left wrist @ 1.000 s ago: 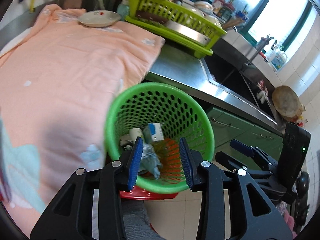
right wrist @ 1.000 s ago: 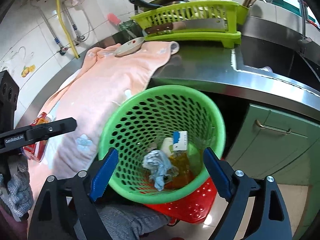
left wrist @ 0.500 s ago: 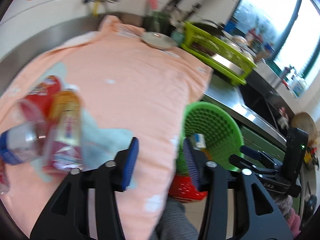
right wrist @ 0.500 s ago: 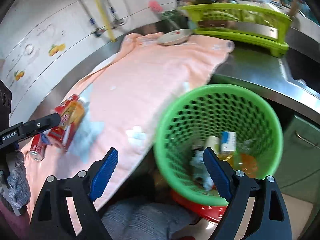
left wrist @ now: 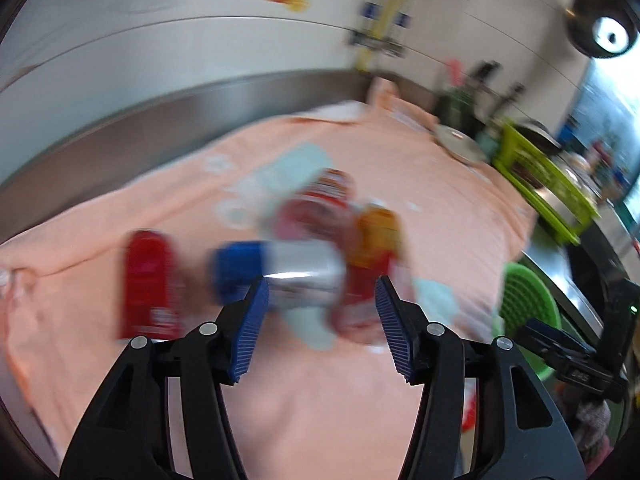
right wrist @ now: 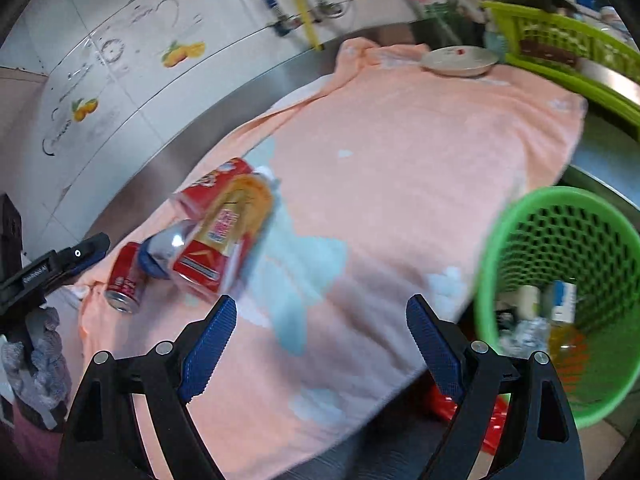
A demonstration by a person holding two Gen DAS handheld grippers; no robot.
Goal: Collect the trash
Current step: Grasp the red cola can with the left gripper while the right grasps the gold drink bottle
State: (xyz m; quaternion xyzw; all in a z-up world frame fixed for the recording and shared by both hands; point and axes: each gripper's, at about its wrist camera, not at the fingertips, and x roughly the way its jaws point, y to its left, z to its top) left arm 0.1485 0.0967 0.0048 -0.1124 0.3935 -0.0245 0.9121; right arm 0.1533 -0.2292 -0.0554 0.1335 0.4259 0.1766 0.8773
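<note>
Spread over the counter as a work surface: a peach towel point(right wrist: 400, 184), the landmark for all else. Hung just off the towel's near right edge, below counter level, for easy dropping: a green basket point(right wrist: 560, 300), already part filled with wrappers and a bottle. Heaped on the towel's left end, awaiting pickup: trash, namely a yellow-and-red pack point(right wrist: 228, 232), a silver and blue can point(left wrist: 288, 276) touching it, and a red can point(right wrist: 126, 282) just beside. Aimed over that heap, empty, jaws opening, likely to take the silver can: left gripper point(left wrist: 318, 326). Poised above the towel's middle, wide apart and holding nothing: right gripper point(right wrist: 320, 340).
</note>
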